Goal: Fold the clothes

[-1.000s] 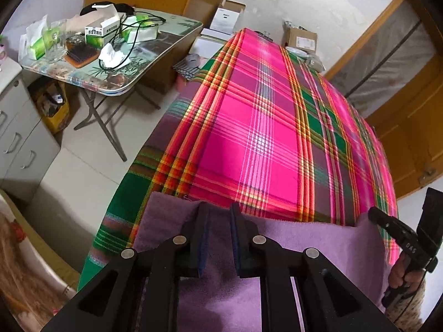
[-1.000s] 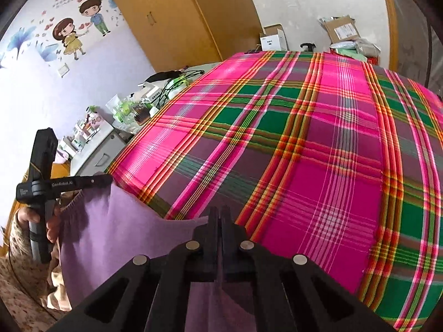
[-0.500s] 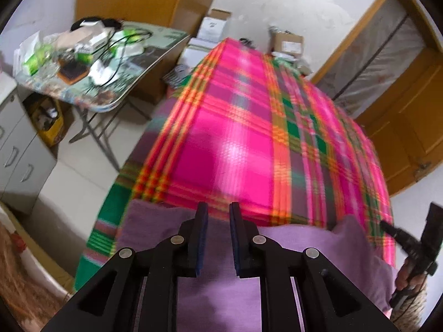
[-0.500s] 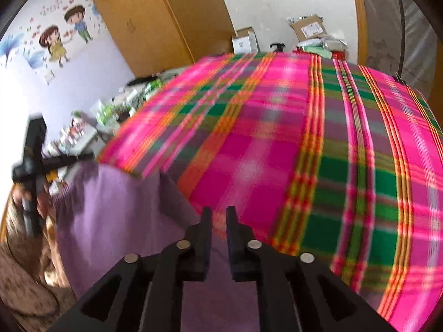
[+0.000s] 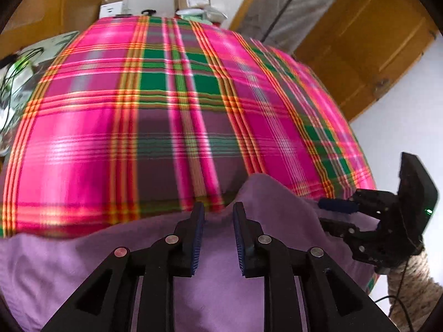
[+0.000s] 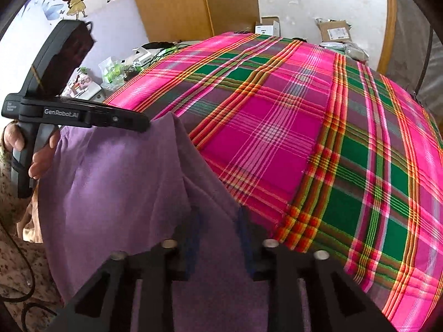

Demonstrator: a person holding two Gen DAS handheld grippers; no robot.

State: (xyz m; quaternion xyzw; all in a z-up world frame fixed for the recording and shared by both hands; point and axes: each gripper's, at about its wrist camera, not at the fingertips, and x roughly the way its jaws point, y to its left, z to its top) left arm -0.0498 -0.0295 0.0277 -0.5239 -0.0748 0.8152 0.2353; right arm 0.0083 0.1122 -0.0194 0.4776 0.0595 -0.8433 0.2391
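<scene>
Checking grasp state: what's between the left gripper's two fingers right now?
In the left wrist view, the left gripper stands open. Only the purple cloth shows in the gap, lying below the fingers, not pinched, with the plaid bedspread beyond.

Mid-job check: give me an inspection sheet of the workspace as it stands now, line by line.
Surface: bed under a pink and green plaid blanket, flat, far part bare.
Job's things: purple garment on the near edge, creased, not yet folded.
Clutter: nothing seen on the blanket; boxes and packets on the side table.
Grippers: left hand-held gripper open, over the garment; right hand-held gripper open, blurred, over the garment.
Cables: black cords on the side table; a cord beside the person's clothing.
Surroundings: wooden wardrobe, cardboard boxes past the bed, wooden door.
</scene>
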